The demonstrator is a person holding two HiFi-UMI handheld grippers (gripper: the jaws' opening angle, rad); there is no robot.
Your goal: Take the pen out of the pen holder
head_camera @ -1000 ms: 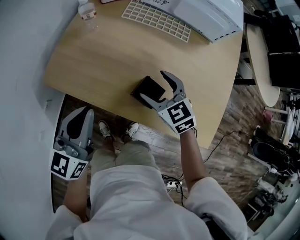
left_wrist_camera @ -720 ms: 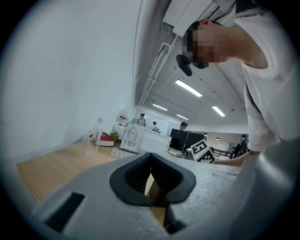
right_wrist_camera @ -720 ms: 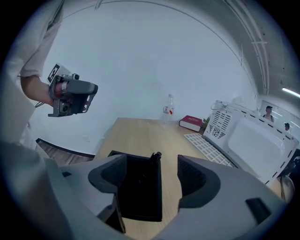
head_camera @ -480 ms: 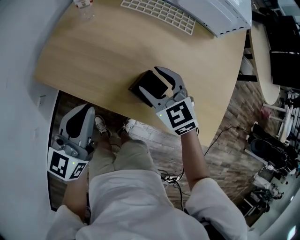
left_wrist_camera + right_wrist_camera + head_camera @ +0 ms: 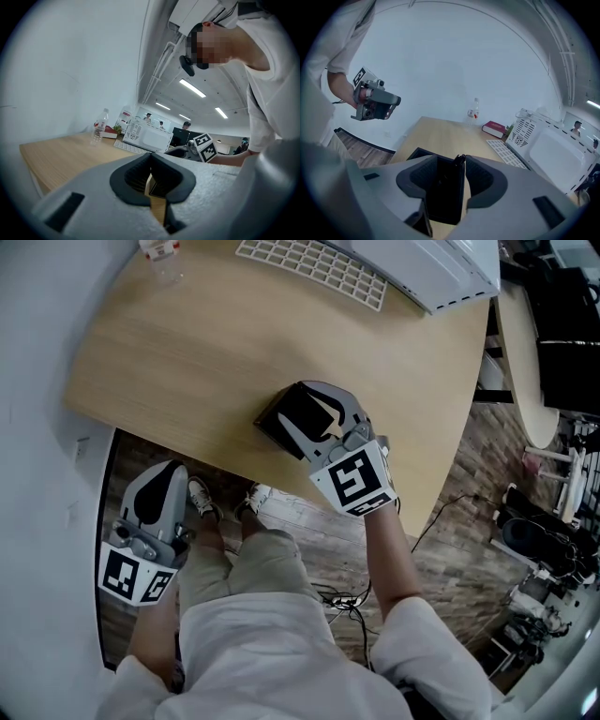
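Observation:
A black square pen holder [image 5: 309,413] stands on the wooden table [image 5: 187,343] near its front edge. My right gripper [image 5: 295,401] reaches over that edge. Its jaws have just been closing and now press on the holder's two sides. In the right gripper view the holder [image 5: 445,192] fills the gap between the pads, and a dark pen tip [image 5: 461,159] pokes above its rim. My left gripper [image 5: 167,468] hangs off the table at the lower left, over the floor, shut and empty. In its own view the left gripper [image 5: 151,157] shows its pads meeting.
A white microwave [image 5: 422,268] and a white grid mat [image 5: 314,268] sit at the table's far side, with a water bottle [image 5: 161,254] at the far left corner. A red book [image 5: 494,127] lies beside the bottle. A white wall bounds the left; the person's legs are below the table edge.
The right jaws have narrowed from wide apart to tight against the pen holder. The left gripper has sunk lower beside the table.

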